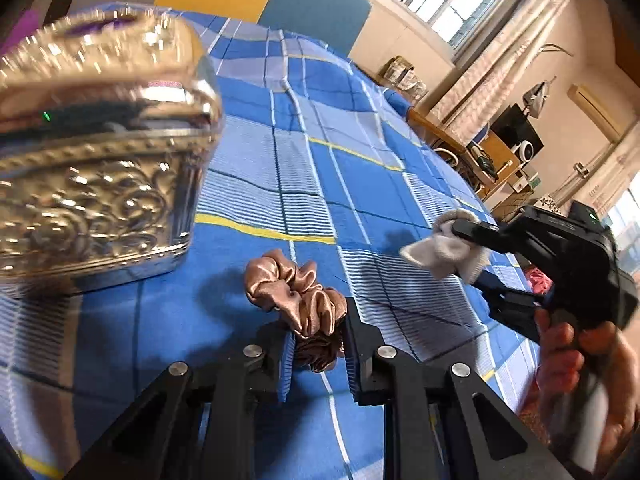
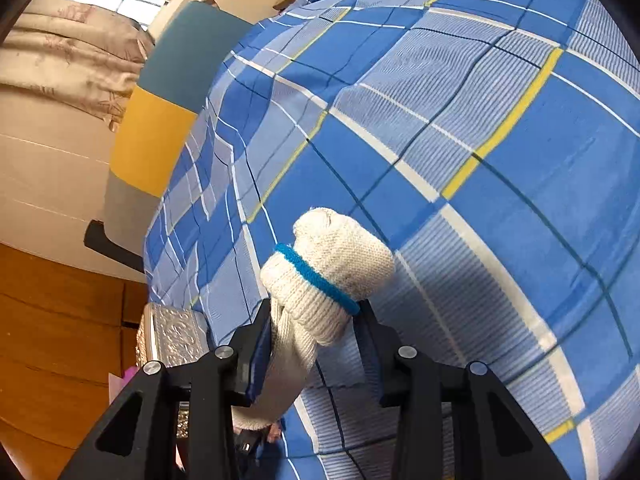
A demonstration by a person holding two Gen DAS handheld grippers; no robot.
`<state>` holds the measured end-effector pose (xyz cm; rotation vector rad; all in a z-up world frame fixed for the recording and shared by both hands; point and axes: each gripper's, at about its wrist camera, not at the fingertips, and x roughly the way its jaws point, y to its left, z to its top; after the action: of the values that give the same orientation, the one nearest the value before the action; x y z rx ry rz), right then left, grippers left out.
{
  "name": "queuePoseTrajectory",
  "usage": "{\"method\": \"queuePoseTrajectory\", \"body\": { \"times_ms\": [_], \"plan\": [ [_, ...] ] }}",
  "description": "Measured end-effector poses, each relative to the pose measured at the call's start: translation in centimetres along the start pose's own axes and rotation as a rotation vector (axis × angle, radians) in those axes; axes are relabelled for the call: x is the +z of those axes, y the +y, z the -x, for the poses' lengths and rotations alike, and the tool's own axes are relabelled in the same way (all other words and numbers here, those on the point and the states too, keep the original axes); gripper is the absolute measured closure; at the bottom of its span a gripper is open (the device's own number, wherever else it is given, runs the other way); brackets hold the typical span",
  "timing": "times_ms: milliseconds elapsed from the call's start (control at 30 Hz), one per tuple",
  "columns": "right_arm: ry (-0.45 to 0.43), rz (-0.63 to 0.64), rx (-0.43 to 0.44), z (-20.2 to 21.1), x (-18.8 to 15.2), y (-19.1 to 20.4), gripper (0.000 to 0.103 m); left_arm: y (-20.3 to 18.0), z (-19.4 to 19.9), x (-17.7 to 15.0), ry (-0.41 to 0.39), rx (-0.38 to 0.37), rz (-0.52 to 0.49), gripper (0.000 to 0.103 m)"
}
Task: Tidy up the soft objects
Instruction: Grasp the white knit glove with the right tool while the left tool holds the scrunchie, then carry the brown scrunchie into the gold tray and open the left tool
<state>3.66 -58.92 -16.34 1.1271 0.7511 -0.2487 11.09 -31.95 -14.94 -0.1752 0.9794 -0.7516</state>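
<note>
Left wrist view looks down on a blue plaid sheet (image 1: 360,168) spread over what seems to be a bed. The left gripper (image 1: 318,354) is closed on a pinkish-brown satin scrunchie (image 1: 298,300); the near part of the scrunchie is pinched between the two pads, and the rest bunches forward onto the sheet. An embossed silver box (image 1: 96,184) with its lid raised stands on the sheet to the left, near the scrunchie but apart from it. To the right, a hand (image 1: 576,364) holds the right gripper (image 1: 468,248), whose fingers clasp a pale knitted bundle clear of the sheet.

From the right wrist view, that right gripper (image 2: 316,332) is narrowed onto a rolled white knit glove (image 2: 328,276) bound by a blue elastic band (image 2: 316,276). The roll sticks out past the fingertips, with a loose end trailing back between the fingers. A corner of the silver box (image 2: 172,336) shows at the lower left, partly hidden, so its contents cannot be told
</note>
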Motion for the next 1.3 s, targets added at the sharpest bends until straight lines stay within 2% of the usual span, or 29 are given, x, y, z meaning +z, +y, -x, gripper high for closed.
{"method": "queuePoseTrajectory", "body": {
  "times_ms": [200, 300, 567, 733, 933, 1067, 1300],
  "plan": [
    [-0.013, 0.084, -0.011, 0.2, -0.3, 1.3, 0.064, -1.8, 4.3, -0.3, -0.046, -0.027, -0.065, 0.082],
    [-0.014, 0.133, -0.042, 0.0, -0.5, 2.0, 0.064, -2.5, 7.3, 0.1, -0.096, -0.037, -0.107, 0.082],
    [-0.043, 0.214, -0.119, 0.3, -0.9, 2.8, 0.064, -1.6, 15.1, 2.3, -0.214, -0.032, -0.15, 0.082],
    [-0.06, 0.278, -0.149, 0.6, -1.5, 3.5, 0.064, 2.4, 20.0, 2.7, -0.292, -0.002, -0.103, 0.081],
    [-0.045, 0.314, -0.161, 0.2, -2.2, 4.0, 0.064, 10.2, 25.9, 1.6, -0.331, 0.114, -0.028, 0.081],
    [-0.058, 0.332, -0.147, 0.4, -2.6, 4.5, 0.064, 15.0, 28.6, -0.1, -0.323, 0.216, -0.013, 0.081],
    [-0.202, 0.411, -0.088, 3.2, -3.9, 6.6, 0.064, 22.9, 31.2, -4.0, -0.244, 0.31, 0.081, 0.081]
  ]
}}
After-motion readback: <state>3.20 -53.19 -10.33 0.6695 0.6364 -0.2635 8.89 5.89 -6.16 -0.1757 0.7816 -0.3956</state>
